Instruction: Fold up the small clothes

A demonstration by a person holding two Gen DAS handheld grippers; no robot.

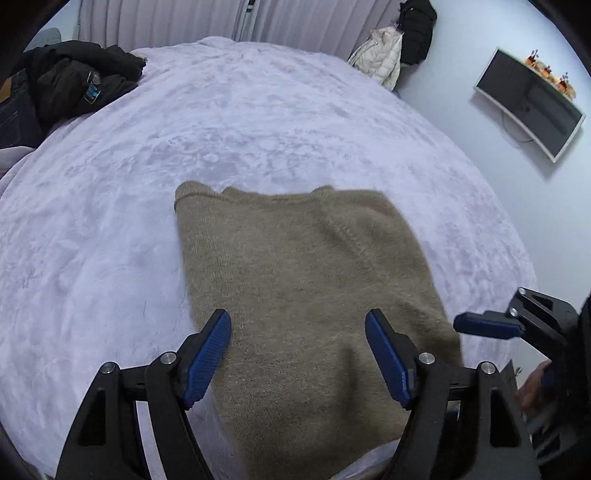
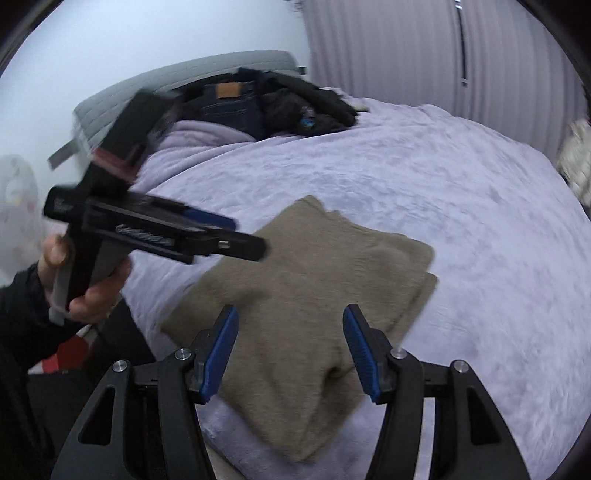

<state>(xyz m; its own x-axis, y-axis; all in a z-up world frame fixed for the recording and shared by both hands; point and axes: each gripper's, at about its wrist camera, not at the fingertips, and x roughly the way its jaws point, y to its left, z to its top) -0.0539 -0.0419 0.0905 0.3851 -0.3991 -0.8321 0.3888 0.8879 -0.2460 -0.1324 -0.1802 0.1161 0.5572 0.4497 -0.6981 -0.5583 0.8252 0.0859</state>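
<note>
The tan knitted sweater (image 1: 295, 295) lies folded on the near part of the bed (image 1: 258, 129), a fuzzy, roughly rectangular slab with a ribbed band along its far edge. The right wrist view (image 2: 295, 288) shows what the left does not: the fold is stacked in layers, a lower layer peeking out along the right edge, and the near corner reaches the bed's edge.

The left claw (image 1: 298, 354) hangs over the near half of the sweater, its blue ribbed pads (image 1: 207, 358) spread wide with nothing between them. The right claw (image 2: 290, 350) is likewise spread wide above the sweater's near end, gripping nothing. From the left wrist, the right claw appears side-on at the right edge (image 1: 487, 326); from the right wrist, the left claw (image 2: 221, 236) shows blurred at the left, held by a bare hand (image 2: 85, 280) in a dark sleeve.

The bed's cover is pale lilac, plush and crinkled. A heap of dark clothes (image 1: 74, 81) sits at its far left corner; the right view reveals jeans (image 2: 229, 99) among them and a grey headboard (image 2: 184, 74). Only the left view shows a wall-mounted television (image 1: 528, 103) and jackets (image 1: 399, 44) hanging at far right. Pleated curtains (image 1: 166, 22) run behind the bed.
</note>
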